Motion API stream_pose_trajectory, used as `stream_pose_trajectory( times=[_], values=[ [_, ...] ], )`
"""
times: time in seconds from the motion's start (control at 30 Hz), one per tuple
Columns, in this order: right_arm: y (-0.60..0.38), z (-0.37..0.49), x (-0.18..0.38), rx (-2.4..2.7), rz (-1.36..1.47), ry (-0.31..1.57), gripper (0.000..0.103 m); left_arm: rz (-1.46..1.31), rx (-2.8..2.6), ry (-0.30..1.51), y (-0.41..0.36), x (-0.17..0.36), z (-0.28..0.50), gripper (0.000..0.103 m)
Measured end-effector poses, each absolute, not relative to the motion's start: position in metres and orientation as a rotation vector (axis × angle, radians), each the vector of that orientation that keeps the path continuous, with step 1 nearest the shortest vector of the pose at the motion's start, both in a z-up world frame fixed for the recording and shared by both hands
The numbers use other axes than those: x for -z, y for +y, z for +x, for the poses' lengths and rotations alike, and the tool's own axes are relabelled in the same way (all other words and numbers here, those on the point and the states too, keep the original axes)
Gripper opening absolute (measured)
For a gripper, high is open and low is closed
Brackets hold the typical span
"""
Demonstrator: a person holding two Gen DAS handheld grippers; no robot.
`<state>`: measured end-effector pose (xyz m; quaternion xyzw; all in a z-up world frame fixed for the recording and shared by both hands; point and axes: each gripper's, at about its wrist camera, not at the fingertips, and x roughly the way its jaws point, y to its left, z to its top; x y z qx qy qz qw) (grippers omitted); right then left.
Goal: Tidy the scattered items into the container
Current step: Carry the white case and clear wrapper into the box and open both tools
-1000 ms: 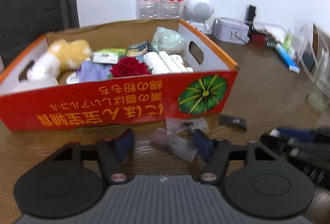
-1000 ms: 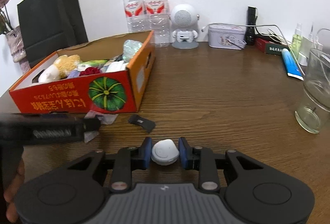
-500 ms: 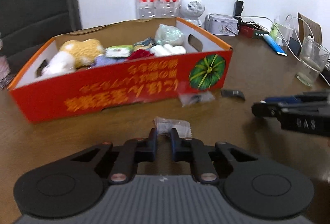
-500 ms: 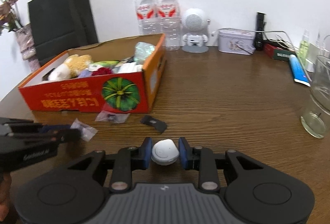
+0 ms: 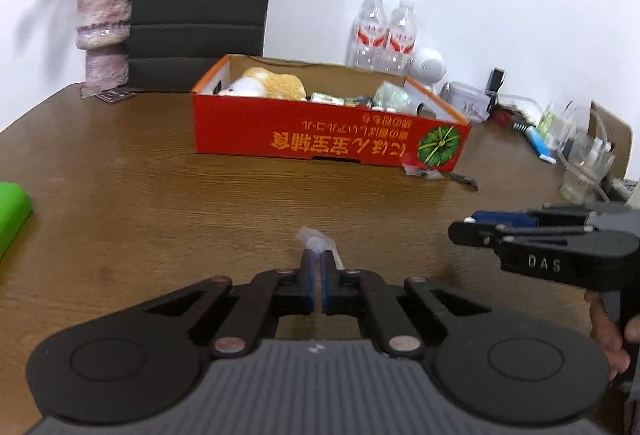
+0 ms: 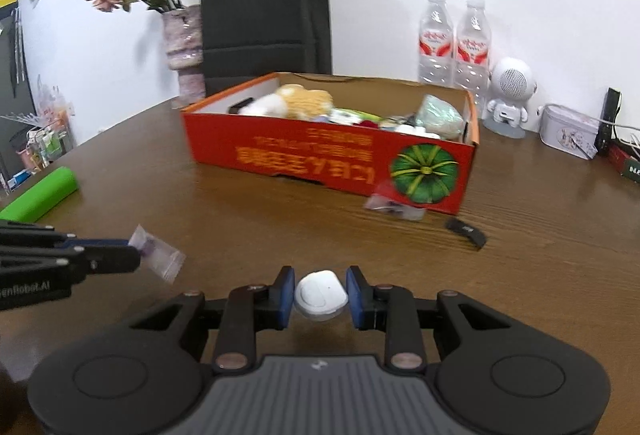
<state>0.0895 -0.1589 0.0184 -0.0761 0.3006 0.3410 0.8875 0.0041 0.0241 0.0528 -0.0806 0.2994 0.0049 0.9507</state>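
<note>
A red cardboard box (image 5: 328,139) (image 6: 320,159) holding a plush toy, a rose and several packets stands on the wooden table. My left gripper (image 5: 317,255) (image 6: 134,255) is shut on a small clear plastic bag (image 5: 318,239) (image 6: 158,259), lifted off the table well in front of the box. My right gripper (image 6: 320,285) (image 5: 466,227) is shut on a white rounded case (image 6: 320,295). Another clear packet (image 6: 394,209) (image 5: 422,171) and a small black clip (image 6: 466,229) (image 5: 464,181) lie by the box's near right corner.
A green object (image 6: 42,197) (image 5: 12,207) lies at the left. A vase (image 6: 186,47), black paper bag (image 6: 266,11), two water bottles (image 6: 454,39), a white robot speaker (image 6: 508,95), a tin (image 6: 568,131) and a glass (image 5: 582,171) line the back and right.
My left gripper closed on the clear bag and drew back from the box, lifting it. My right gripper also pulled back with the white case, and both views swung left.
</note>
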Motion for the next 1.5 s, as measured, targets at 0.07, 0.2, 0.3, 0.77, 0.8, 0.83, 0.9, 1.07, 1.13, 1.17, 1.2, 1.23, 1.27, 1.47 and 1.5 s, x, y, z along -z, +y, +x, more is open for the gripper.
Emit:
stream_pose_trajectory(
  times=[0.07,0.2,0.3,0.77,0.8,0.83,0.9,1.07,1.13,1.17,1.2,1.23,1.27,1.47,1.5],
  values=[
    [-0.163,0.074,-0.025,-0.710,-0.132,0.614,0.027,-0.165,0.005,0.579,0.026,-0.061,-0.004,0.003],
    [-0.169,0.057,-0.039,-0.693,-0.105,0.590,0.027,-0.153,0.035,0.526,0.030,-0.076,-0.002,0.003],
    [-0.172,0.058,-0.055,-0.659,-0.115,0.562,0.027,-0.154,0.056,0.488,0.039,-0.093,0.009,0.003],
    [-0.121,0.259,-0.139,-0.512,-0.114,0.653,0.027,-0.271,0.164,0.782,0.071,-0.115,0.255,0.003],
    [-0.114,0.275,-0.134,-0.500,-0.128,0.684,0.027,-0.264,0.169,0.810,0.069,-0.107,0.265,0.003],
    [-0.108,0.291,-0.128,-0.483,-0.143,0.714,0.027,-0.249,0.174,0.839,0.067,-0.098,0.273,0.003],
    [-0.100,0.315,-0.113,-0.446,-0.165,0.762,0.027,-0.215,0.133,0.871,0.065,-0.085,0.281,0.006],
    [-0.094,0.352,-0.086,-0.407,-0.192,0.794,0.028,-0.232,0.101,0.850,0.083,-0.088,0.281,0.046],
    [-0.094,0.362,-0.080,-0.385,-0.211,0.798,0.032,-0.221,0.083,0.811,0.090,-0.101,0.277,0.054],
    [-0.094,0.365,-0.078,-0.373,-0.214,0.800,0.033,-0.208,0.069,0.799,0.093,-0.106,0.275,0.058],
    [-0.094,0.367,-0.079,-0.369,-0.213,0.801,0.034,-0.196,0.046,0.797,0.096,-0.111,0.274,0.070],
    [-0.095,0.366,-0.080,-0.377,-0.207,0.802,0.036,-0.187,0.015,0.798,0.098,-0.116,0.273,0.077],
    [-0.097,0.365,-0.083,-0.387,-0.199,0.800,0.037,-0.182,-0.011,0.802,0.099,-0.119,0.273,0.087],
    [-0.102,0.341,-0.107,-0.434,-0.109,0.898,0.075,-0.155,-0.144,0.949,0.094,-0.119,0.267,0.103],
    [-0.102,0.334,-0.109,-0.453,-0.092,0.929,0.080,-0.159,-0.182,0.981,0.094,-0.116,0.264,0.103]
  ],
)
